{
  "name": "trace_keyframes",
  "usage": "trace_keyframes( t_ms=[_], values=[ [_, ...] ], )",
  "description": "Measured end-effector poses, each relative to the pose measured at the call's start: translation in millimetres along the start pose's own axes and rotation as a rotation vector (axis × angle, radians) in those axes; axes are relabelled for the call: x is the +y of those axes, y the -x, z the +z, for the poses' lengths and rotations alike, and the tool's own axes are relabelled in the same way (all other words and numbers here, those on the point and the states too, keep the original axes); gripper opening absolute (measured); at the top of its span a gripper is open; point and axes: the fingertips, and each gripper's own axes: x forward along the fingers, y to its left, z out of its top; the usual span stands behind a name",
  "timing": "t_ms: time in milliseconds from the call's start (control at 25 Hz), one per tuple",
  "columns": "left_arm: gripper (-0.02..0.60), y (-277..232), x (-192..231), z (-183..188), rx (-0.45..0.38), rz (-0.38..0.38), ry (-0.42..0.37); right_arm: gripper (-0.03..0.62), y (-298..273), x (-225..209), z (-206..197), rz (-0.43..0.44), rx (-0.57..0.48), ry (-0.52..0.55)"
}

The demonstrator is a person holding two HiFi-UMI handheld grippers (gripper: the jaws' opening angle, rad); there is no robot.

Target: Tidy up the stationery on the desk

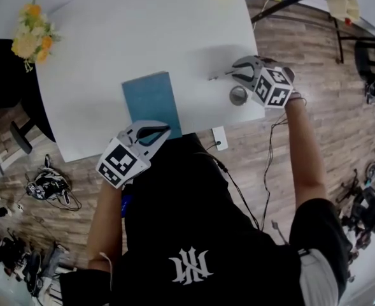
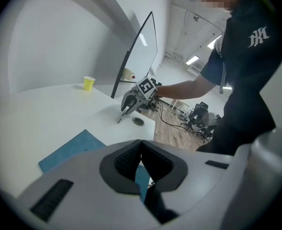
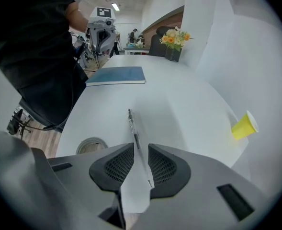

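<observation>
Right gripper view: pen (image 3: 132, 128) lies between the jaws of the released right claw (image 3: 141, 151); left claw (image 2: 141, 145) clenched.

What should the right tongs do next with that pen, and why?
Probably close the right tongs on the pen: it lies on the white desk between the parted jaws, lined up along the gap but not yet pinched.

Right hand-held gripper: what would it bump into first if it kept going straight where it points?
Most likely the pen, lying on the white desk between the open jaws of the right hand-held gripper; depth is unclear.
</observation>
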Motion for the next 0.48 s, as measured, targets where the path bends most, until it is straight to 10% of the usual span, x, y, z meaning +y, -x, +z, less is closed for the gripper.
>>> trace_keyframes(
  t_ms=[480],
  values=[
    [0.005, -4.3, -6.1, -9.7, -0.002, -0.012, 0.026, 0.075, -3.4, 1.0, -4.8, 0.034, -0.002, 0.006]
  ],
)
